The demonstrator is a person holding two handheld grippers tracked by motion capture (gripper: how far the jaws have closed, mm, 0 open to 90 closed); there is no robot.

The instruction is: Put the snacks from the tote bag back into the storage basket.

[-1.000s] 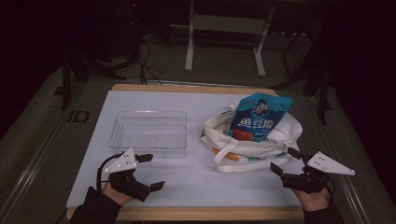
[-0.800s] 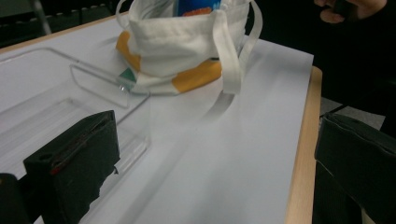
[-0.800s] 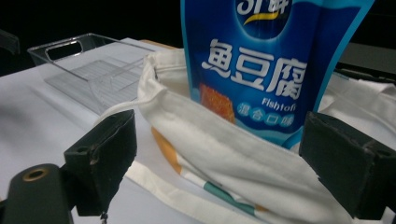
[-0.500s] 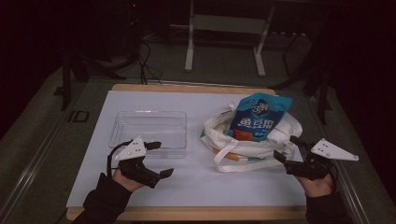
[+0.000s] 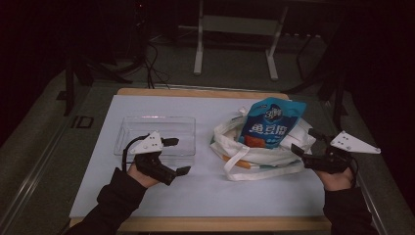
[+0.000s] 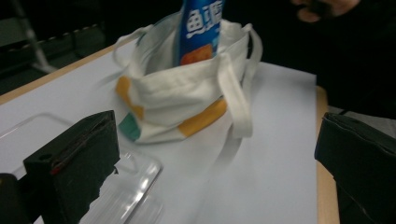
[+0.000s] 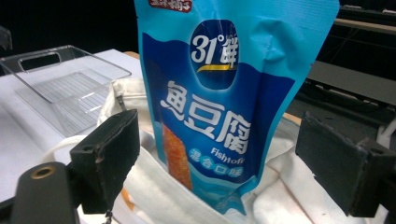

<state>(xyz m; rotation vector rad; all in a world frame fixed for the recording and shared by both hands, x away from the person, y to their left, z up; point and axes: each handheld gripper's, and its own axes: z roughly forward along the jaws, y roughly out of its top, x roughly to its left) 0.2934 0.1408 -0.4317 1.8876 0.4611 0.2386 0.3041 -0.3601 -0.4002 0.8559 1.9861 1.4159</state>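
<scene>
The blue snack pouch (image 7: 224, 107) stands upright in the white tote bag (image 5: 264, 154) near the surface's right edge; the right hand-held gripper (image 5: 307, 147) is spread wide beside it, the left hand-held gripper (image 5: 177, 155) released by the clear tray (image 5: 155, 125); a one-sided pinch could crumple the pouch or drag the limp bag along.

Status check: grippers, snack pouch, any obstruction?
Left gripper and right gripper open, empty. Blue pouch upright in white tote bag. Nothing blocking; clear tray beside the bag.

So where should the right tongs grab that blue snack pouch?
Take the blue pouch by its flat upper half, which stands upright above the white tote bag. Come in from the bag's right, where the open right tongs already straddle it, one jaw at each edge.
</scene>
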